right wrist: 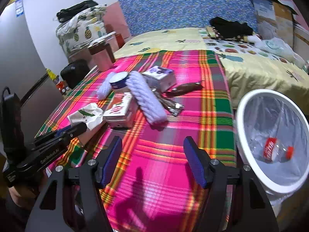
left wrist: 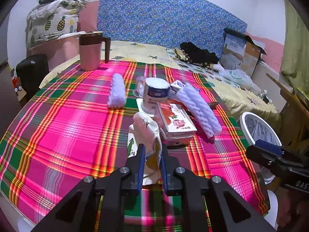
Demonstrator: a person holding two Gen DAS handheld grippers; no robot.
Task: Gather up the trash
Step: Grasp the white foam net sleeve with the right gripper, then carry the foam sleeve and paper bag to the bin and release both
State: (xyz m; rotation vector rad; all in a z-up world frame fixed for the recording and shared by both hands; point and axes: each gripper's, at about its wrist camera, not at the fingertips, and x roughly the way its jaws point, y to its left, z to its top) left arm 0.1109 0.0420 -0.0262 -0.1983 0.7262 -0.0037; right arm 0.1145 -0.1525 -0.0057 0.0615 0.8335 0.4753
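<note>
My left gripper (left wrist: 152, 147) is shut on a crumpled white paper wrapper (left wrist: 145, 127) printed with green arrows, at the near side of the plaid tablecloth (left wrist: 63, 127). In the right wrist view the same wrapper (right wrist: 87, 115) sits at the tip of the left gripper (right wrist: 77, 128). Just beyond it are a red-and-white carton (left wrist: 175, 119), a white tub (left wrist: 156, 94) and a purple-and-white box (right wrist: 162, 77). My right gripper (right wrist: 153, 141) stands open over bare cloth with nothing between its fingers. A white bin (right wrist: 239, 116) lined with clear plastic stands right of it, with a red-labelled bottle (right wrist: 274, 150) inside.
Two white fluffy rolls (left wrist: 199, 108) (left wrist: 116, 90) lie among the trash. A brown wrapper (right wrist: 185, 88) and silver wrappers (right wrist: 171, 106) lie behind them. A pink jug (left wrist: 90, 52) stands at the far left corner. A bed with a yellow cover (right wrist: 251, 71) lies beyond the table.
</note>
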